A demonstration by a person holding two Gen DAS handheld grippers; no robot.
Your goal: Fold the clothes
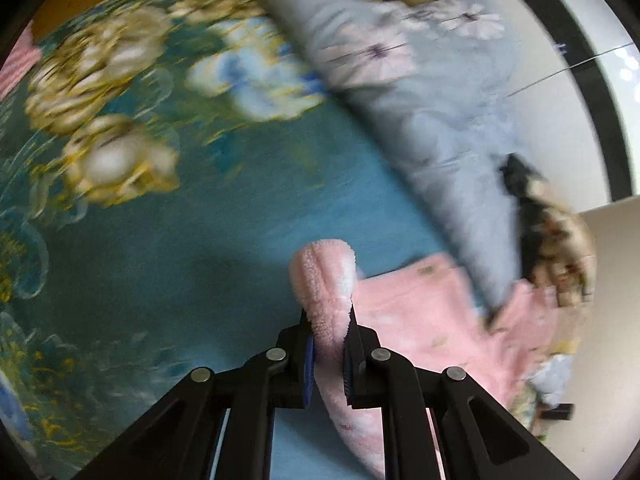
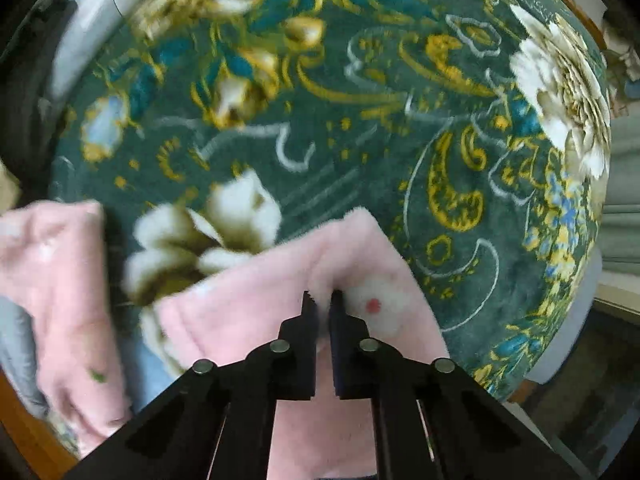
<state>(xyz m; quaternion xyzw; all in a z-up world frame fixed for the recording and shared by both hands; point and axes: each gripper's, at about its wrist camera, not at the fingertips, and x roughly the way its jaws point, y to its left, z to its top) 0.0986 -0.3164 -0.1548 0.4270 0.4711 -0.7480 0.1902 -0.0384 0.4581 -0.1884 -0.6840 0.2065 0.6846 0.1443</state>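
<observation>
A fluffy pink garment point(image 1: 416, 312) with small flower prints lies over a dark green floral blanket point(image 1: 160, 220). My left gripper point(image 1: 329, 316) is shut on a folded fleecy edge of it, which sticks up between the fingers. In the right wrist view my right gripper point(image 2: 322, 300) is shut on a corner of the same pink garment point(image 2: 256, 304), lifted above the green blanket point(image 2: 360, 140). Another part of the pink fabric point(image 2: 52, 280) hangs at the left. Both views are motion-blurred.
A grey-blue flowered quilt point(image 1: 420, 92) lies bunched at the right in the left wrist view, with a dark and tan patterned cloth point(image 1: 552, 240) beside it. A pink striped cloth point(image 1: 18, 64) sits at the far left. White floor point(image 1: 560, 92) lies beyond the bed.
</observation>
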